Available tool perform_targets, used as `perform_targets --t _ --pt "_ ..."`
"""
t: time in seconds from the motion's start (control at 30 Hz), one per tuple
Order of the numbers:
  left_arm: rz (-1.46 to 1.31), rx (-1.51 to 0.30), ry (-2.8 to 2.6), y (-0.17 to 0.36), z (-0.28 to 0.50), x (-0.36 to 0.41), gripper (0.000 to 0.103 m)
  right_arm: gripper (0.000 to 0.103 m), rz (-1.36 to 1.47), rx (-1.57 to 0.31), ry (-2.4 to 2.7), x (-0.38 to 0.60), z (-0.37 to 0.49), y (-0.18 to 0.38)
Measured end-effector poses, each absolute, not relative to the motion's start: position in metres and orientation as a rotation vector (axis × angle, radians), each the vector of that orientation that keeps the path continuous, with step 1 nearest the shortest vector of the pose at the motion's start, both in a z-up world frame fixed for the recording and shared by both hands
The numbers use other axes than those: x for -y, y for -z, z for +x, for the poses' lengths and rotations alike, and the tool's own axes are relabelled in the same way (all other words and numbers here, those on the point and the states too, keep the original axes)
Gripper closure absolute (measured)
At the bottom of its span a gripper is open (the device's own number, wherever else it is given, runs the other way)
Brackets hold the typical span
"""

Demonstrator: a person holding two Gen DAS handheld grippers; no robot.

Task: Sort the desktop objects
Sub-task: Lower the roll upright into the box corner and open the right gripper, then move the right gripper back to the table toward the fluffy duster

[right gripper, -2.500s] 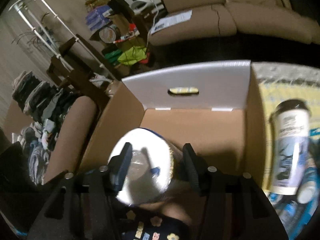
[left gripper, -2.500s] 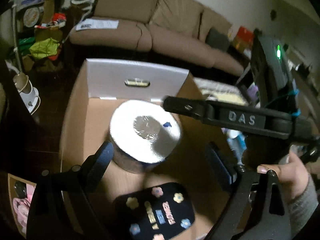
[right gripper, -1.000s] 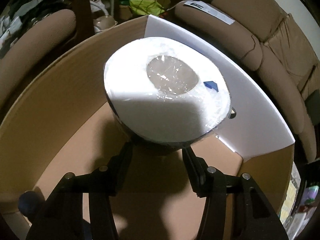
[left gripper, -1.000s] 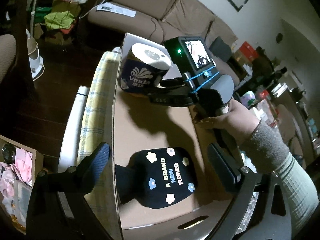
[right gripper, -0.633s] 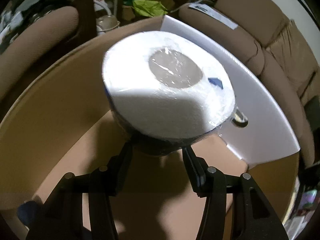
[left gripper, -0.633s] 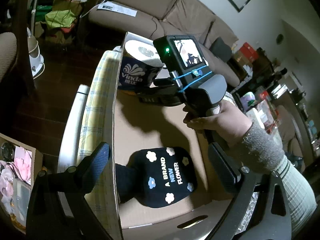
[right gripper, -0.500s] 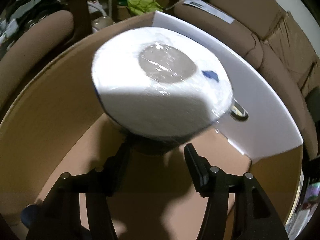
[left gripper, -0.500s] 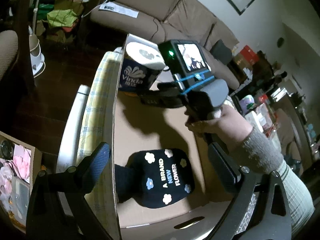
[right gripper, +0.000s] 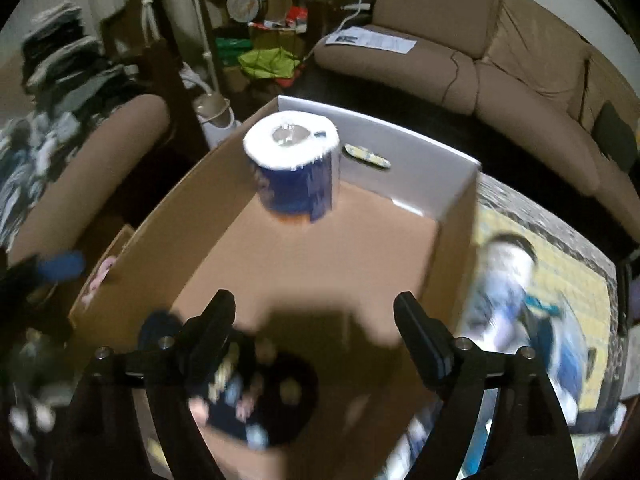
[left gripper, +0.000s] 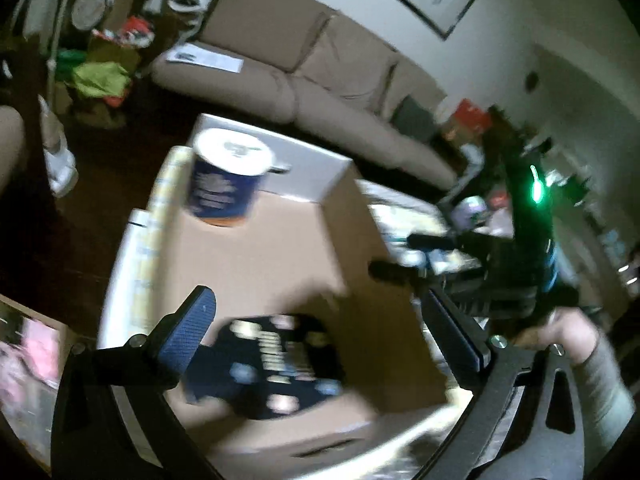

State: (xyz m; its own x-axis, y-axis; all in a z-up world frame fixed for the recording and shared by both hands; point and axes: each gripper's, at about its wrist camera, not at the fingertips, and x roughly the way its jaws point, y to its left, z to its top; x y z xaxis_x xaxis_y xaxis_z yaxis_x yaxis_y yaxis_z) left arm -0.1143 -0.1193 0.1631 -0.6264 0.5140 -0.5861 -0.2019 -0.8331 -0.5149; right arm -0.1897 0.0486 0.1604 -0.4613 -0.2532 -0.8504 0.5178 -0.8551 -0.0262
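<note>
Our fingers [right gripper: 224, 322] on the right gripper [right gripper: 316, 330] are spread and empty, as are the left gripper's [left gripper: 320, 332]. We risk knocking the cardboard box [right gripper: 452, 264] wall while swinging toward the table's right edge. Inside, the tissue roll [right gripper: 294, 168] stands upright in the far-left corner and the black pouch [right gripper: 264, 396] lies at the near end.

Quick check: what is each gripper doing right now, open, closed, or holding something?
Left gripper: open, holding nothing.
Right gripper: open, holding nothing; the toilet paper roll stands free in the cardboard box.
</note>
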Motion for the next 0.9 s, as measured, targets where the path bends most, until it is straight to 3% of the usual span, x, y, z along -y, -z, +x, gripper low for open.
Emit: perform_targets --t 0.17,0.43,0.83,0.9 --pt "-1.020 0.412 -2.383 -0.193 -0.093 0.057 0.000 0.019 1.301 -0.377 2.410 -0.127 -0.145 -0.190" --pt "-1.062 0.224 -2.356 -0.210 -0.074 -0.026 0.000 0.017 1.253 -0.066 2.602 -0.266 -0.082 -0.223" --pt "-1.168 -0.099 -2.321 -0.151 -0.048 -0.157 0.001 0.017 1.276 0.195 2.666 -0.358 -0.036 -0.168" --pt "-1.195 -0.163 -2.319 -0.138 -0.051 -0.178 0.007 0.017 1.266 0.272 2.669 -0.368 -0.032 -0.156"
